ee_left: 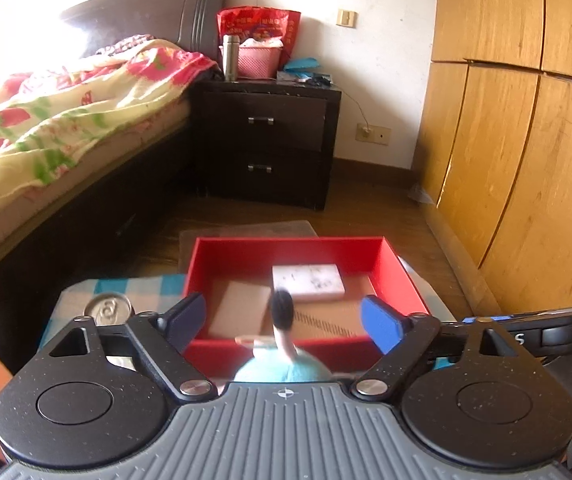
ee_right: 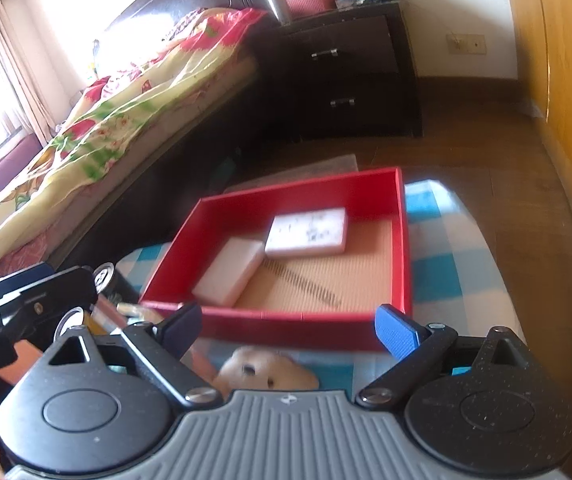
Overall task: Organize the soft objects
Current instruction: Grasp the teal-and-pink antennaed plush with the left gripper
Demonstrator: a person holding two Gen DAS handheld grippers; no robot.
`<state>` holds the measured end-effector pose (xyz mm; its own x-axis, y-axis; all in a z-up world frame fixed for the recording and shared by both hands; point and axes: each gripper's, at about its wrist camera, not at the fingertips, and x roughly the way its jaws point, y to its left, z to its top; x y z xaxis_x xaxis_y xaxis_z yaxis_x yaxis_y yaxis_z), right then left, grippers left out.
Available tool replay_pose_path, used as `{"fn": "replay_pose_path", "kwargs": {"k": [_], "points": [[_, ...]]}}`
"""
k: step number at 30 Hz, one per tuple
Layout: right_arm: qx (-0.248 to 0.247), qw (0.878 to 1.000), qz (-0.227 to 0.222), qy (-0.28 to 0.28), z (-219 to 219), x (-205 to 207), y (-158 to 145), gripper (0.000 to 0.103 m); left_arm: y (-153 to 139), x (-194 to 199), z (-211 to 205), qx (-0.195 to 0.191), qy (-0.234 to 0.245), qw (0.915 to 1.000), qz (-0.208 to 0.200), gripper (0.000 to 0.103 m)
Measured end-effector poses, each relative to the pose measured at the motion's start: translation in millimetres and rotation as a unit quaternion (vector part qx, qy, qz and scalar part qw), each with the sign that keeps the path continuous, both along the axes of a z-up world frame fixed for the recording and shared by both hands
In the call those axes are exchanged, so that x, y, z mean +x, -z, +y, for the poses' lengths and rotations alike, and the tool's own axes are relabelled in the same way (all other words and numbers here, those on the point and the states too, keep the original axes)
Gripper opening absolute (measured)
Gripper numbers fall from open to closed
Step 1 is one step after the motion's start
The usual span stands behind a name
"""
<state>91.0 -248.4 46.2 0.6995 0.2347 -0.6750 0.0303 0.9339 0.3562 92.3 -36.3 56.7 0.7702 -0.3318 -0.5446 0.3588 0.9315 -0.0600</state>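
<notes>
A red box (ee_left: 400,270) (ee_right: 402,240) sits on a blue-checked cloth (ee_right: 442,276). Inside lie a plain sponge (ee_left: 242,309) (ee_right: 230,276) and a white printed pad (ee_left: 308,282) (ee_right: 308,232). My left gripper (ee_left: 284,322) is open, just short of the box's near wall. A small doll with dark hair and a light blue dress (ee_left: 282,344) stands between its fingers, not gripped. My right gripper (ee_right: 290,328) is open over a tan plush bear (ee_right: 264,370) lying on the cloth before the box.
A drink can (ee_left: 108,309) (ee_right: 106,276) stands left of the box. A bed (ee_left: 46,120) runs along the left, a dark nightstand (ee_left: 270,140) behind, a wooden wardrobe (ee_left: 518,120) on the right. The other gripper shows at the right edge (ee_left: 546,328) and at the left (ee_right: 26,296).
</notes>
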Motion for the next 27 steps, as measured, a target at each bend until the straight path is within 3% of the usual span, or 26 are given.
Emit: {"fn": "replay_pose_path", "kwargs": {"k": [11,27], "points": [[0.014,1.0,0.026,0.005,-7,-29,8,0.074,34,2,-12,0.044,0.013,0.9983,0.036,0.084],[0.012,0.999,0.046,-0.016,-3,-24,19,0.075,61,14,-15,0.065,0.014,0.9952,0.072,0.084]]}}
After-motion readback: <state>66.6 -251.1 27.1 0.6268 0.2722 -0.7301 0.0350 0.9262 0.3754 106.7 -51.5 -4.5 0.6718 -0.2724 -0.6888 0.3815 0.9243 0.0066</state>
